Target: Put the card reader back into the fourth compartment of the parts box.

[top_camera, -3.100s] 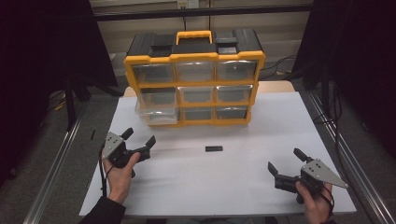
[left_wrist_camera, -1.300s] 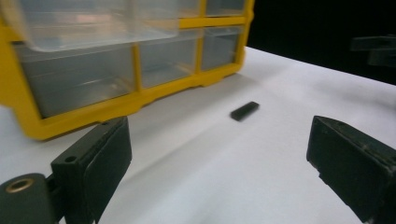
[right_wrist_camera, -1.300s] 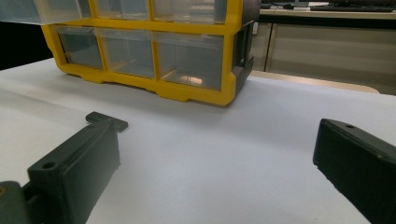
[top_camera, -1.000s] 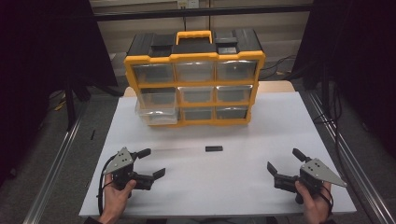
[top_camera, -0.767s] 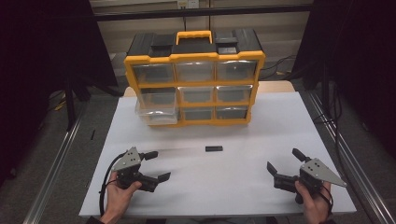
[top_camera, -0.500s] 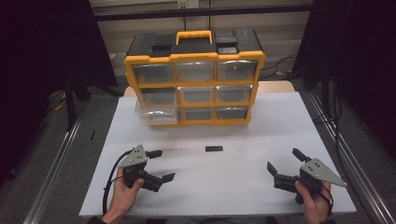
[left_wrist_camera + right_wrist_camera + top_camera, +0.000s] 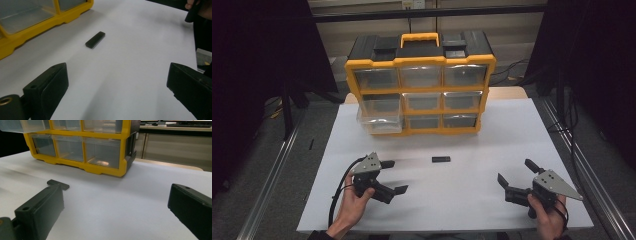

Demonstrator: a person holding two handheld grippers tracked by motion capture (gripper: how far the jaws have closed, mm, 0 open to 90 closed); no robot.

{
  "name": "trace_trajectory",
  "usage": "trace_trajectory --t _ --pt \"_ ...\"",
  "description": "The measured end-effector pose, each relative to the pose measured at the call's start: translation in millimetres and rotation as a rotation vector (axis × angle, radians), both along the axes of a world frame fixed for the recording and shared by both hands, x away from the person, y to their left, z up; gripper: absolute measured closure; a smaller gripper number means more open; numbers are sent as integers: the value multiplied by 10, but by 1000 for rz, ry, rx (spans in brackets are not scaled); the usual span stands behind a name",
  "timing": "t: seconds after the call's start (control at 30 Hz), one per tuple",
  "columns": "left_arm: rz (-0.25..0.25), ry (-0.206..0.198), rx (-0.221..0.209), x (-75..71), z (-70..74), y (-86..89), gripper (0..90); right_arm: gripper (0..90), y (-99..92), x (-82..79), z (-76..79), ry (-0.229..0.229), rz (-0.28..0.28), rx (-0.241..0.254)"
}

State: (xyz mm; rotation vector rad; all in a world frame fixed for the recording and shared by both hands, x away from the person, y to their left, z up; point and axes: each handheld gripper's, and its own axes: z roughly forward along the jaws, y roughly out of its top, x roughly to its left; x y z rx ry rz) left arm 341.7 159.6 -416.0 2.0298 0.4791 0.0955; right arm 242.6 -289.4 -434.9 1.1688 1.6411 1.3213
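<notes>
black bar [image 7: 441, 159] ahead of the left gripper [image 7: 394, 176]
it lies apart, up-right of the spread jaws; right gripper [image 7: 516, 176] also gapes.

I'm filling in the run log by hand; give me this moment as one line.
left gripper: open, aimed at small black block, apart | right gripper: open, idle | drawer cabinet: one left drawer pulled out | block on white table
</notes>
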Motion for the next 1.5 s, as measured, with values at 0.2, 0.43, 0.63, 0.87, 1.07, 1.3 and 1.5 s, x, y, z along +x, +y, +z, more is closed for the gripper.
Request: trace_trajectory --t 0.2,0.43,0.63,0.87,1.07,1.3,1.5 --pt "-52 -22 74 62 1 -160 49 0 -2 -1 2 -4 -1 2" --pt "-85 1 118 131 11 -291 64 0 -2 -1 3 -5 1 1" --pt "-127 20 136 170 69 -392 53 0 0 1 1 -3 2 1" --pt "-127 -17 137 202 75 -544 48 0 -1 0 2 -4 3 3" --pt "-145 -1 157 300 52 -631 38 0 1 -1 3 -5 5 1" --pt "-160 -3 184 354 56 -742 62 0 0 -2 3 -6 7 1" --pt "-170 -13 213 413 24 -866 70 0 4 -2 3 -5 9 1"
